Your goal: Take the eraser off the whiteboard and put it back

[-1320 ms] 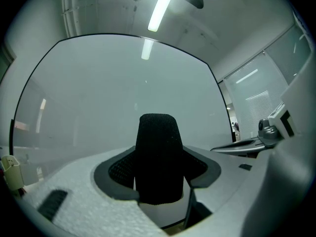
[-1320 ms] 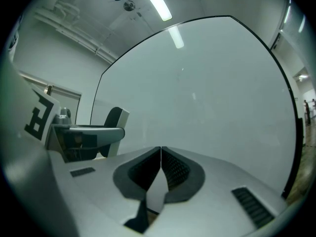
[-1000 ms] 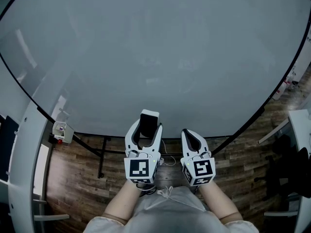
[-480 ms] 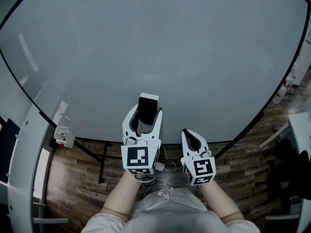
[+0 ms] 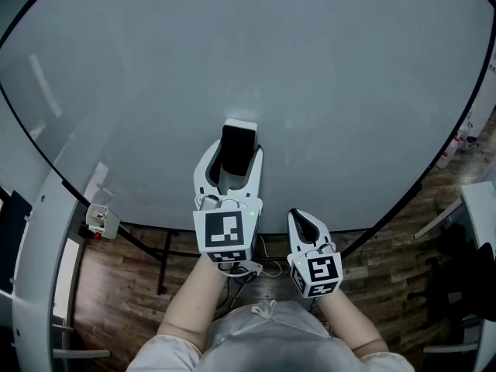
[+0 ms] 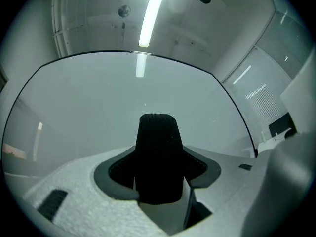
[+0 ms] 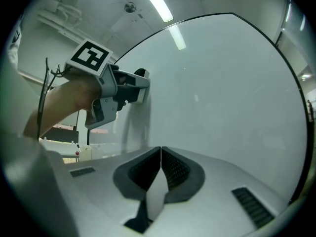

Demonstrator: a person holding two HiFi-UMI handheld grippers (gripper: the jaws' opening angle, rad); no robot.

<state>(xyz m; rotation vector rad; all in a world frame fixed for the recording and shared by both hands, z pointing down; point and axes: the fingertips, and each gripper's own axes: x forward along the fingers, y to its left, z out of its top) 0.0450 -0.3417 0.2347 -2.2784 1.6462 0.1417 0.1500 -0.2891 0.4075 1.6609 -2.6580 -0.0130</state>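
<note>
Before the lower middle of the whiteboard (image 5: 256, 60), the left gripper (image 5: 235, 161) is seen grasping the eraser (image 5: 237, 146), which is held between the two pads with its black felt face turned back towards the gripper and its white body showing round the edge. In the left gripper view the dark felt is seen standing upright between the jaws, which are spread wide on either side of it. From the right gripper view the eraser's far end is seen right at the whiteboard's surface; whether it touches cannot be told. Behind the jaws a marker cube (image 5: 225, 232) is carried, and a thin cable (image 5: 246, 268) is looped beneath it, just above a bare forearm (image 5: 198, 304).

Nearer the whiteboard's lower edge, to the right of the left gripper and lower in the head view, the right gripper (image 5: 301, 219) is held level with its jaws clenched together, pad against pad, and nothing is gripped between them. Its own marker cube (image 5: 319, 271) is turned towards the head camera.

Along the whiteboard's rim a thin black frame (image 5: 66, 178) is run. A ceiling light strip (image 6: 152, 14) is seen above the whiteboard in the left gripper view and is mirrored faintly on its surface. Below the whiteboard a wooden floor (image 5: 116, 285) is visible
</note>
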